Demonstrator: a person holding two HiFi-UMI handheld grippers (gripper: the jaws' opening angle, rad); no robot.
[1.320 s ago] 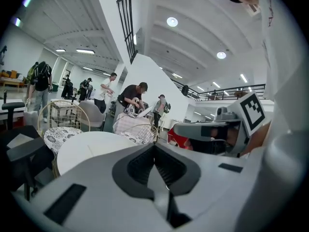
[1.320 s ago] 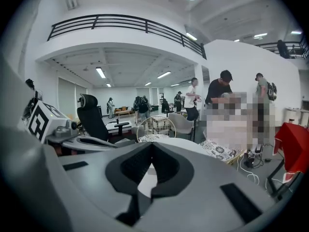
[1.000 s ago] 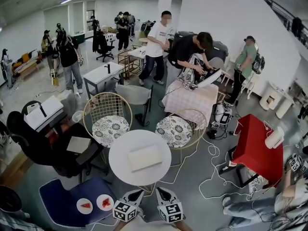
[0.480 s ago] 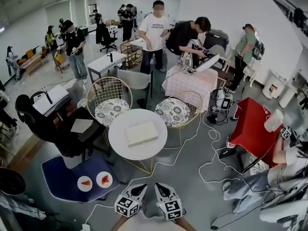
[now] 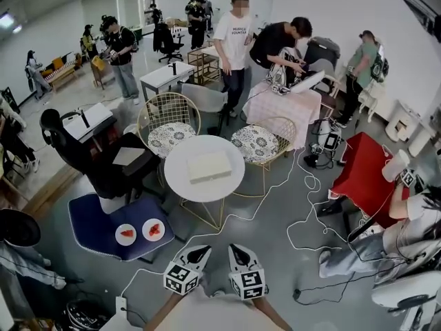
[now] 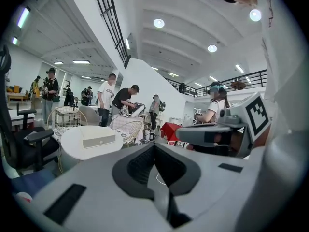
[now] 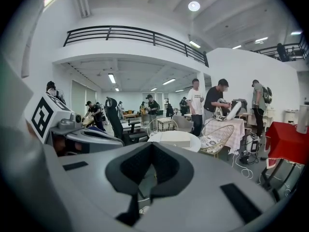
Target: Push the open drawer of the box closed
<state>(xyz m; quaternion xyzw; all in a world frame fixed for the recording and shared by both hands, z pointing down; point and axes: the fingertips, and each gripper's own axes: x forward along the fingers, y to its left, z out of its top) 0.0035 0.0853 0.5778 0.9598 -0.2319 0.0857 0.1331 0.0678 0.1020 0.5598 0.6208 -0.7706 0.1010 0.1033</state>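
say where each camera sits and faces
Head view: on the person's head, looking down at the round white table with the white box; left gripper, right gripper and forearms show at bottom.
Left gripper view: on the left gripper, looking along its closed jaws toward the table; right gripper shows at right.
Right gripper view: on the right gripper, facing the table over closed jaws; left gripper shows at left.
Shared: all three show the white box on the table.

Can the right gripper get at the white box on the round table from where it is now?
Probably not yet: the box sits on the round table well ahead of the right gripper, with open floor between. No furniture stands in that gap, so stepping closer should do.
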